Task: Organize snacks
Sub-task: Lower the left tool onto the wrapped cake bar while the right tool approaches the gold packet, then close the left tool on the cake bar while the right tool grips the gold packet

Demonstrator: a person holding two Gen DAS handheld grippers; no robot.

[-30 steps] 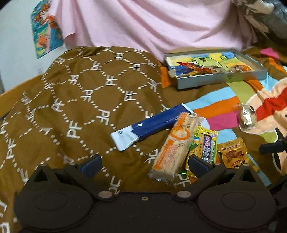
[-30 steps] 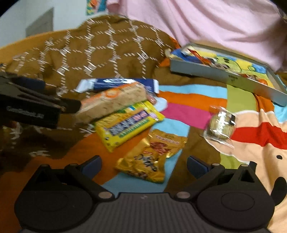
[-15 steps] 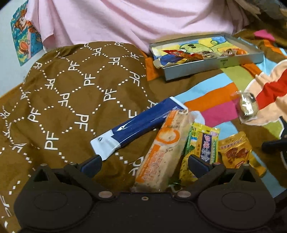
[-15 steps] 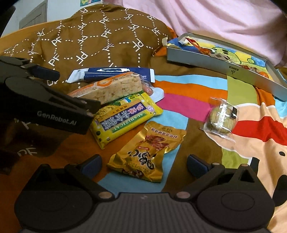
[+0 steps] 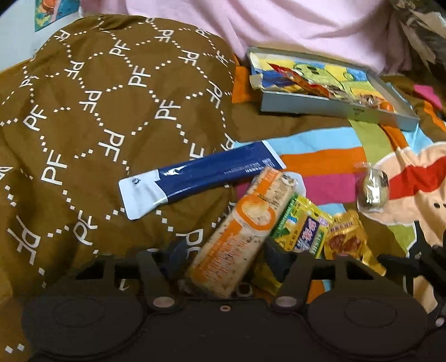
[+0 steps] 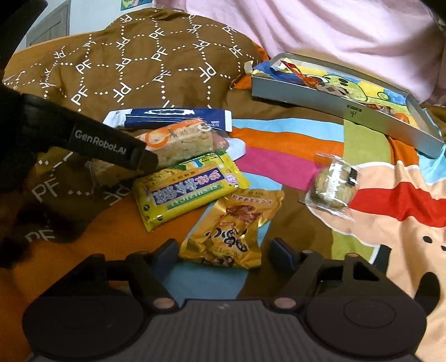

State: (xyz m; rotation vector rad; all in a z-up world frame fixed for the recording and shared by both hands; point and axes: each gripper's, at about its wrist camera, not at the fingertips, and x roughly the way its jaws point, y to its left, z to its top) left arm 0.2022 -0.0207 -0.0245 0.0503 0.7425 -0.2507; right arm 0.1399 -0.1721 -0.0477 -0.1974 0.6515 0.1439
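Observation:
My left gripper (image 5: 225, 252) has closed in on the near end of the orange cracker bar (image 5: 245, 228), which lies between its fingers; from the right wrist view the left gripper (image 6: 139, 158) is at the bar (image 6: 178, 142). A blue-and-white stick pack (image 5: 195, 178) lies behind it. A yellow-green packet (image 6: 189, 192), a gold packet (image 6: 234, 231) and a clear-wrapped cookie (image 6: 331, 183) lie on the striped blanket. My right gripper (image 6: 224, 252) is half closed around the gold packet's near end, not touching it.
A grey tin tray (image 5: 334, 110) with a few snacks sits at the back right; it also shows in the right wrist view (image 6: 343, 108). A brown patterned quilt (image 5: 97, 111) bulges at the left. A pink cloth (image 5: 278, 25) hangs behind.
My left gripper moved forward over the orange cracker bar and its fingers closed in on it. My right gripper moved forward to the gold packet and its fingers narrowed.

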